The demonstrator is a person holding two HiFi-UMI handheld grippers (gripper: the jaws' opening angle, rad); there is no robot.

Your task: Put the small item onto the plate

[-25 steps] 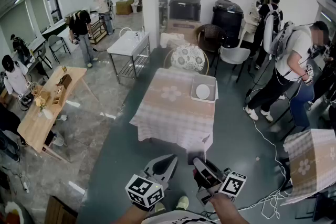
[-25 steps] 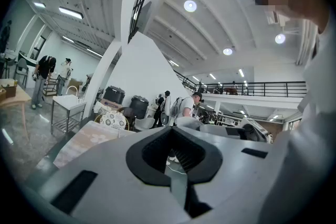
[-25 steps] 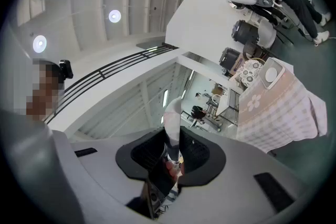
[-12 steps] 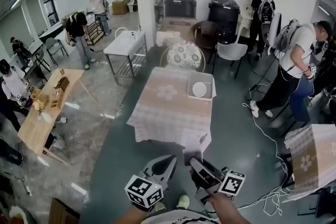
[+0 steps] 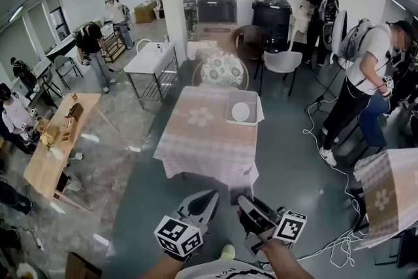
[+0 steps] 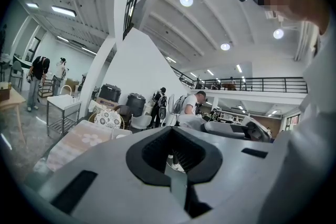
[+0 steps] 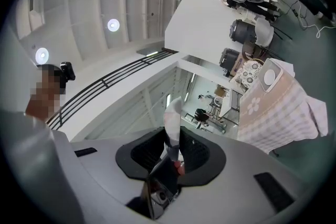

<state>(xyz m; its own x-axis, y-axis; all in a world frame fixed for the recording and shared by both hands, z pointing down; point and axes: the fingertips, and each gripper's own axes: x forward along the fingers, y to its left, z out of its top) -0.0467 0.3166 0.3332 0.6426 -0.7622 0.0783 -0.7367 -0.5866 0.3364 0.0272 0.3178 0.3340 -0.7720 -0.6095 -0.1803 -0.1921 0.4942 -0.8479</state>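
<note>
Across open floor stands the cloth-covered counter (image 5: 199, 140). Its white plate (image 5: 240, 112) sits at the far right corner, well ahead of both tongs. The right tongs (image 5: 251, 211), slightly nearer, pinch the small item (image 7: 172, 115). The left tongs (image 5: 199, 206) are pressed together, empty.

From overhead, the head camera looks steeply down on the distant cloth-covered table (image 5: 199, 140) at centre frame, while both gripper cameras tilt upward, sharing that table at lower left and at right edge.
</note>
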